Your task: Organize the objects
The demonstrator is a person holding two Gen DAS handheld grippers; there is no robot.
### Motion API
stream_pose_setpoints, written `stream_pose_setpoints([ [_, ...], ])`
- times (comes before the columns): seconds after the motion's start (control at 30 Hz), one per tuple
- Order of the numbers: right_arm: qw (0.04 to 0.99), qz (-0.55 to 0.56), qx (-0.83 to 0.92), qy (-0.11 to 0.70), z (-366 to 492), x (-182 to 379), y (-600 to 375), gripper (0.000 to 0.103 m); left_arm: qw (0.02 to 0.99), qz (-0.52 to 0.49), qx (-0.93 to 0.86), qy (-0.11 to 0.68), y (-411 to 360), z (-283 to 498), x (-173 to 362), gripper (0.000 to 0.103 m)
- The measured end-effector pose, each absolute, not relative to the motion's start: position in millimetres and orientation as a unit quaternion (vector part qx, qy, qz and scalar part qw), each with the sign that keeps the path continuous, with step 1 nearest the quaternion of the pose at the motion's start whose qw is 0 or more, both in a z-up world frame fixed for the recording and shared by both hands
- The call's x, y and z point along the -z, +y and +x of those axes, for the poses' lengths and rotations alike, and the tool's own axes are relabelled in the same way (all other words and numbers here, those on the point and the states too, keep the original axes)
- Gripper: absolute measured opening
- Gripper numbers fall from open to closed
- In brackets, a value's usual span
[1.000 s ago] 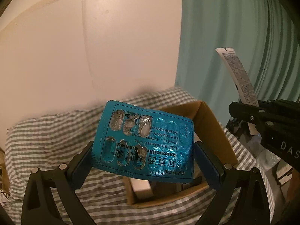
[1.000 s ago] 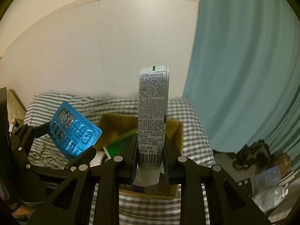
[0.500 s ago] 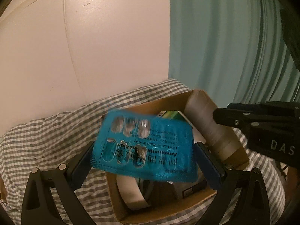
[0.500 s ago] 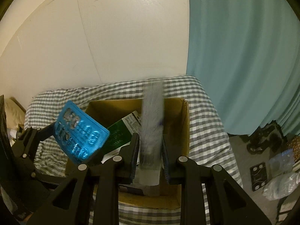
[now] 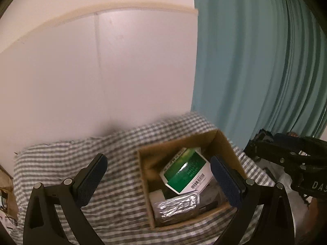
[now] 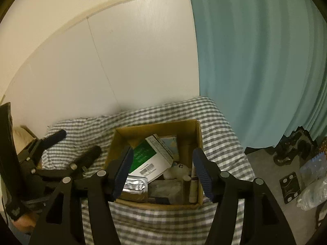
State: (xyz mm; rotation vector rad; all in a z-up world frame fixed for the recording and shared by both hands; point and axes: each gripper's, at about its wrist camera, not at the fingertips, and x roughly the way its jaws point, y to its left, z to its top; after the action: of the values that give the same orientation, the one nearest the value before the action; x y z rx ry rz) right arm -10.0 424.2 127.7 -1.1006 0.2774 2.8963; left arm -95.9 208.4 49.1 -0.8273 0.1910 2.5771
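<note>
A brown cardboard box (image 5: 222, 140) (image 6: 199, 143) stands on a grey checked cloth. In it lie a green and white carton (image 5: 185, 170) (image 6: 149, 159), a blister pack with its silver foil side up (image 5: 176, 206) (image 6: 136, 183), a white tube (image 6: 193, 185) against the right wall and a small white figure (image 6: 179, 171). My left gripper (image 5: 158, 180) is open and empty above the box's left side. My right gripper (image 6: 163, 172) is open and empty above the box.
The checked cloth (image 5: 81, 155) (image 6: 220, 126) covers a low surface against a white wall. A teal curtain (image 5: 255, 61) (image 6: 255, 61) hangs to the right. Dark shoes (image 6: 292, 147), a plastic bag (image 6: 314, 192) and a flat black square thing (image 6: 290, 187) lie on the floor at right.
Both grippers opened. The blue blister pack dropped from the left one into the box, foil side up. The white tube dropped from the right one and now lies against the box's right wall.
</note>
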Motion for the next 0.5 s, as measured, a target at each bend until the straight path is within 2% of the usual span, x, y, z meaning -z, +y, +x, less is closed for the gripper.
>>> stream_pose_setpoints([
  [0.1, 0.031, -0.326, -0.944, 0.049, 11, -160, 413, 0.062, 0.199, -0.282, -0.936, 0.065, 191, -88, -72, 0.103],
  [0.27, 0.032, -0.283, -0.958, 0.031, 44, -211, 394, 0.069, 0.179, -0.253, -0.950, 0.047, 152, -68, -105, 0.103],
  [0.5, 0.025, -0.225, -0.974, 0.004, 80, -242, 356, 0.088, 0.134, -0.213, -0.967, 0.028, 97, -32, -120, 0.103],
])
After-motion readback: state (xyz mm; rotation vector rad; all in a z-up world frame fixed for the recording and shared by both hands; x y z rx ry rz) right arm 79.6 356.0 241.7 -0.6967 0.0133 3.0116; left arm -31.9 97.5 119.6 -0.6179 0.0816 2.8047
